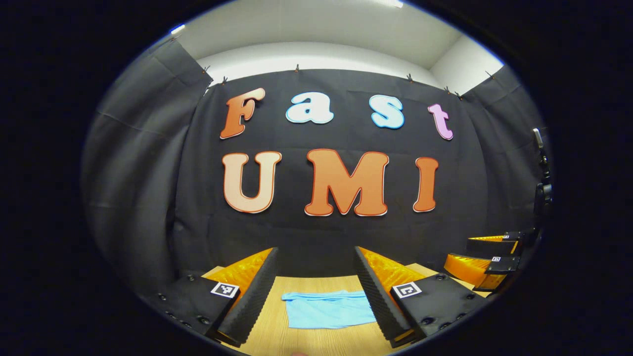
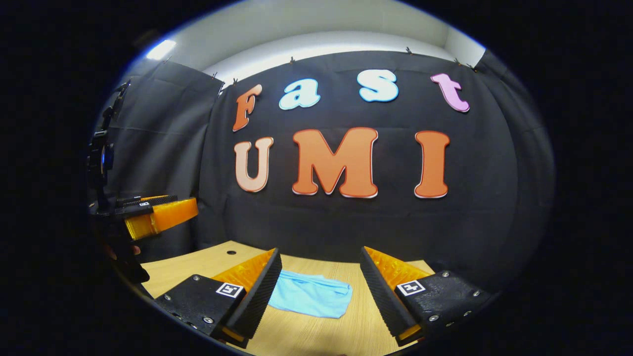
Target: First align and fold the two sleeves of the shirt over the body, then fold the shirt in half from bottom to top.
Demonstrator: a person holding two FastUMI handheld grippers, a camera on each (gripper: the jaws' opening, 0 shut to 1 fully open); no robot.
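A light blue shirt (image 1: 329,309) lies on the wooden table (image 1: 301,341) as a small, flat, roughly rectangular bundle. My left gripper (image 1: 315,254) hovers above and in front of it, open, with nothing between its fingers and the shirt showing through the gap. In the right gripper view the shirt (image 2: 311,296) lies just ahead, its far edge rumpled. My right gripper (image 2: 320,254) is open too and clear of the cloth. The right gripper (image 1: 460,253) appears at the far right, raised over the table. A hand holds the left gripper (image 2: 190,207) at the left.
Black cloth walls close the booth behind and on both sides of the table (image 2: 198,267). A dark stand with a device (image 1: 542,168) rises at the right side, seen as the stand (image 2: 101,153) in the right gripper view. A small hole (image 2: 231,252) marks the tabletop.
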